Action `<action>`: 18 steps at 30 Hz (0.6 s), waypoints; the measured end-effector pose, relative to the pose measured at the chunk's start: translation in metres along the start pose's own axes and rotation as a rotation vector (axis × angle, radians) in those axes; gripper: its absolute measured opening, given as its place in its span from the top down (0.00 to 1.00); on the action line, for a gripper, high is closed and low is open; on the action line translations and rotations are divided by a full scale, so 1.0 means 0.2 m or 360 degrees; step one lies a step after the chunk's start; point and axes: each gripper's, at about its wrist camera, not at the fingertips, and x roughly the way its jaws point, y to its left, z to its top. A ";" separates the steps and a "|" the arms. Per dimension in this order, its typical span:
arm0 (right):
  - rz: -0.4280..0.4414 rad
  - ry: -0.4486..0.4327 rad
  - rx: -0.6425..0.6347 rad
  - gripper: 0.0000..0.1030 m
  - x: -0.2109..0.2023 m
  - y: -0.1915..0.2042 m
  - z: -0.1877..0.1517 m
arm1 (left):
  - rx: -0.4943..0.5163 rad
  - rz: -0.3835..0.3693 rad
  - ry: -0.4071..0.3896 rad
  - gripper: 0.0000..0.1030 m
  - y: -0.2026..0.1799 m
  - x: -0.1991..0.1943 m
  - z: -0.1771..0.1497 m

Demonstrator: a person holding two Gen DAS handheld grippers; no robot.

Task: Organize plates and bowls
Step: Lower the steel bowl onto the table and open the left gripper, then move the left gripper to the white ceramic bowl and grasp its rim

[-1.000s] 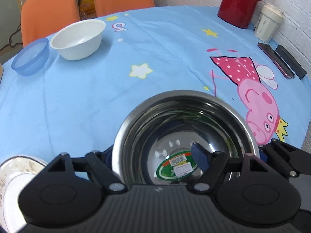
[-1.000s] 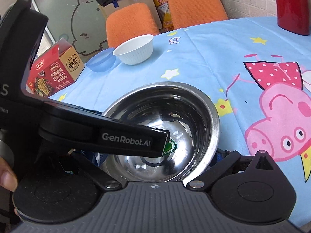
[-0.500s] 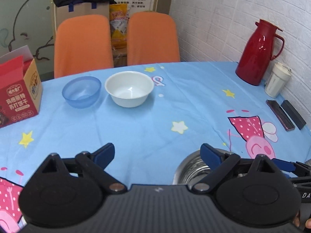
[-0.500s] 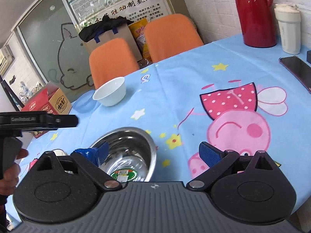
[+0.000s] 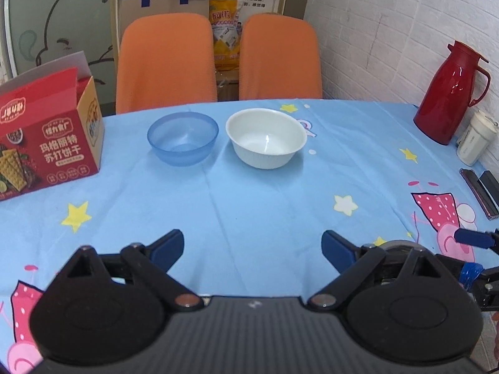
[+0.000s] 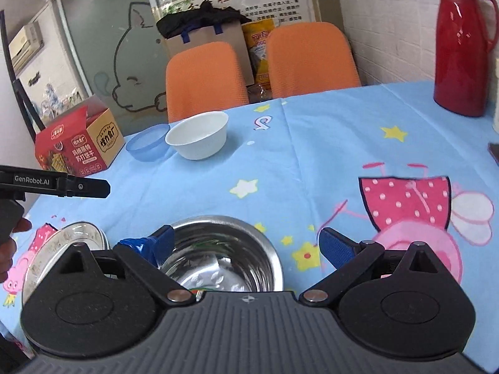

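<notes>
Tabletop under a blue cloth printed with yellow stars and pink cartoon pigs. Two orange chairs stand at its far edge.

Red biscuit box, far left, flap up. Red thermos jug, far right by the brick wall, a white cup just beside it.

Steel bowl: largest dish, polished, deep, a green-and-white sticker partly visible on its inner floor. It sits on the near tabletop, just in front of the right tongs. These are spread wide, blue pads either side; the left pad is at the bowl's near-left rim, contact uncertain, the right pad well clear of it.

Plate: pale, patterned rim, left of the steel bowl, partly hidden behind the gripper body.

White bowl: ribbed outer wall, glossy inside, upright at the far middle. Blue bowl: translucent plastic, smaller, just beside it on the left, apart.

Left tongs: spread wide above bare cloth, holding nothing.
</notes>
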 end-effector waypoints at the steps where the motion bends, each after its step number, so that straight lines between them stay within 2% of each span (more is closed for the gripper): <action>1: 0.0002 0.0007 -0.0054 0.16 0.02 0.01 0.04 | 0.0012 0.0007 -0.0004 0.09 0.01 0.01 0.02; 5: 0.0042 0.0021 -0.0177 0.16 0.12 0.03 0.24 | 0.0059 0.0037 -0.0021 0.09 0.05 0.09 0.14; 11: 0.0125 0.0081 -0.0344 0.16 0.41 0.10 0.53 | 0.0072 -0.0004 -0.0097 0.09 0.16 0.29 0.52; 15: 0.0155 0.0174 -0.0446 0.16 0.64 0.16 0.59 | 0.0058 -0.0101 -0.0025 0.09 0.22 0.51 0.71; 18: 0.0199 0.0258 -0.0477 0.16 0.76 0.18 0.57 | 0.0090 -0.0154 0.0032 0.09 0.21 0.66 0.77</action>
